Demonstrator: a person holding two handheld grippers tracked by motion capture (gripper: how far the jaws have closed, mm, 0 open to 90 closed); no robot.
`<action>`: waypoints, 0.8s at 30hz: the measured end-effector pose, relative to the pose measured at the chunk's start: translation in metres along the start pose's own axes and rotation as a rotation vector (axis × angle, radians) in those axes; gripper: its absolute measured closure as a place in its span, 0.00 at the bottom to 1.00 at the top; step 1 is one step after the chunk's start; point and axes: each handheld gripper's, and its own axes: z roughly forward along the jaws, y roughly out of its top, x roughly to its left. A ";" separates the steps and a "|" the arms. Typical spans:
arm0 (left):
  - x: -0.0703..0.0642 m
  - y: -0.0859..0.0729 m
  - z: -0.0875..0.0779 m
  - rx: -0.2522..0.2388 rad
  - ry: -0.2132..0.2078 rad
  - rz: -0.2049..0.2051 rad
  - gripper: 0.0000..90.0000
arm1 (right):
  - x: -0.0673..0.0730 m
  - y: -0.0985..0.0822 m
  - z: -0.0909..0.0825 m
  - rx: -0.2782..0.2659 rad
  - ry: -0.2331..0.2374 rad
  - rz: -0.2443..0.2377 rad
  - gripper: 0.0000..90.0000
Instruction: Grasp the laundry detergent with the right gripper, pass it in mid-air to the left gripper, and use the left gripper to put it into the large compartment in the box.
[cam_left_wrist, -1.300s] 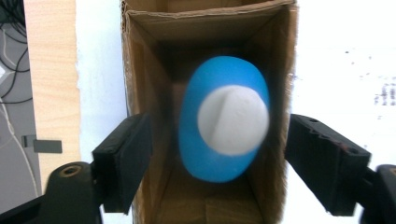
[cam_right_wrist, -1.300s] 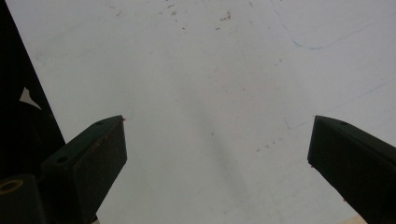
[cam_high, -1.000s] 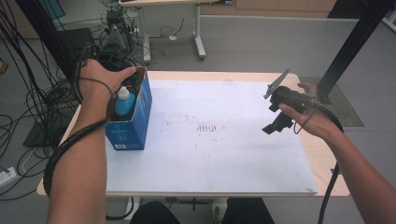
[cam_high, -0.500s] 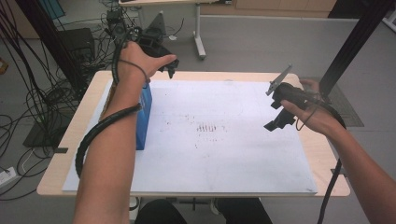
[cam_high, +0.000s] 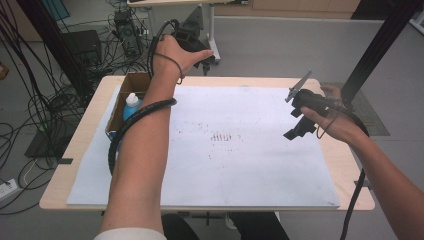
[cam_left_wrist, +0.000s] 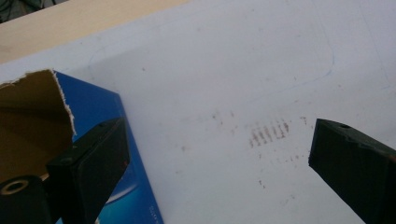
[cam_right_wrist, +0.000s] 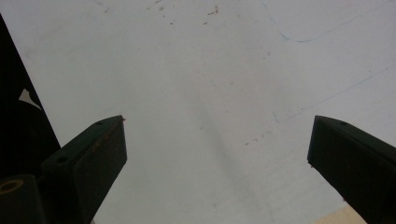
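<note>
Blue box (cam_high: 116, 121) released | left gripper (cam_high: 196, 52) opened wide, empty, moved beyond table | right gripper (cam_high: 298, 116) wide, empty

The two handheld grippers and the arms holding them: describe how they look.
Both are black. The left claw and right claw each end in two blocky black jaws with small screw holes. The right gripper carries a grey three-cornered plate. A black corrugated cable loops across the left forearm, bare up to a white sleeve.
</note>
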 end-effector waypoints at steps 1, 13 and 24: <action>0.000 0.000 0.001 0.003 0.003 -0.001 0.07 | 0.000 0.000 0.000 -0.002 0.000 0.000 0.05; -0.006 -0.004 0.011 0.004 -0.008 0.000 0.07 | 0.002 -0.001 0.006 -0.004 0.003 -0.004 0.05; -0.011 -0.013 0.007 -0.025 -0.028 -0.014 0.07 | 0.010 -0.004 0.008 -0.025 0.001 0.000 0.05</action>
